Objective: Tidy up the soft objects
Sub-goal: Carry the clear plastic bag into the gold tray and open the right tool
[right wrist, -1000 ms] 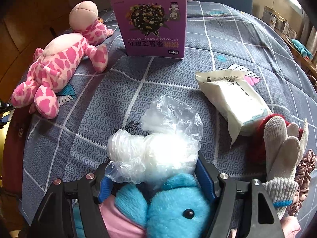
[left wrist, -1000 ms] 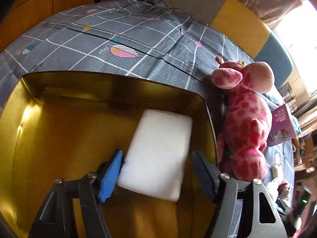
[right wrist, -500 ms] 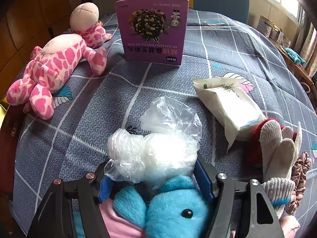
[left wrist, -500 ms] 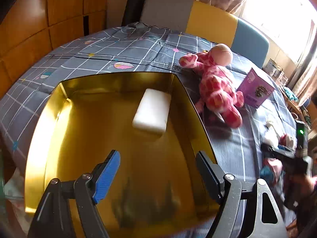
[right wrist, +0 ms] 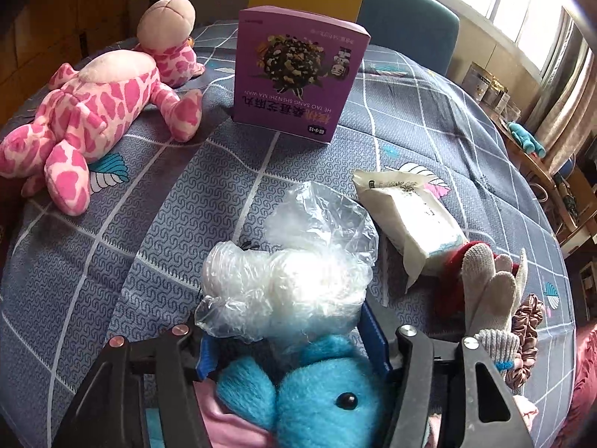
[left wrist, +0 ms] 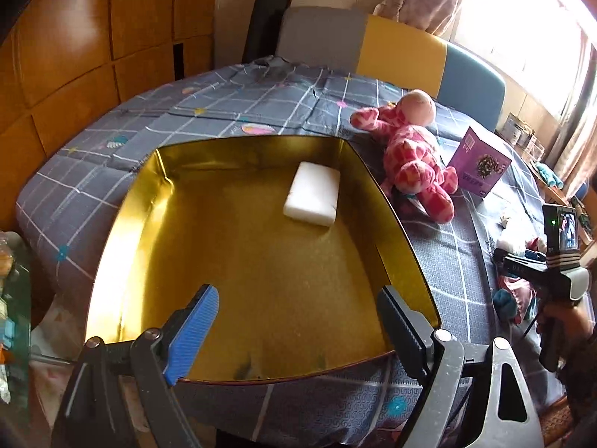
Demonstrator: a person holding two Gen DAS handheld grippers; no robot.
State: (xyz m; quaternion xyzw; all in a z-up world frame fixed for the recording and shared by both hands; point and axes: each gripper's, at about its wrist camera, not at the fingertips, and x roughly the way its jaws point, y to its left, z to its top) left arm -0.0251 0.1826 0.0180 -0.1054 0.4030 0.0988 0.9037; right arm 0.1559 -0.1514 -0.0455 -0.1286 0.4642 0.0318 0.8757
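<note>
A white sponge (left wrist: 313, 194) lies in the far right part of a gold tin (left wrist: 395, 224) on the grey checked cover. My left gripper (left wrist: 298, 295) hangs over the tin's near edge, well back from the sponge. Its jaws are opening with nothing between them. My right gripper (right wrist: 289, 326) reaches down over a clear plastic bag (right wrist: 298, 268) of white wadding. Its jaws are closing with the bag between the fingertips. I cannot see the pads squeezing it. A blue plush toy (right wrist: 328, 392) lies under the fingers. A pink spotted plush (right wrist: 100, 112) rests beside the tin (left wrist: 414, 156).
A purple box (right wrist: 298, 74) stands upright behind the bag. A white wipes pack (right wrist: 410, 216), knitted gloves (right wrist: 485, 280) and a brown scrunchie (right wrist: 526, 321) lie to the right. Chairs ring the table's far side. A person's hand (left wrist: 559, 317) shows at the right edge.
My left gripper has drawn back and up from the sponge, which stays in the tin, and its jaws have widened. The right gripper's fingers have narrowed a little around the bag.
</note>
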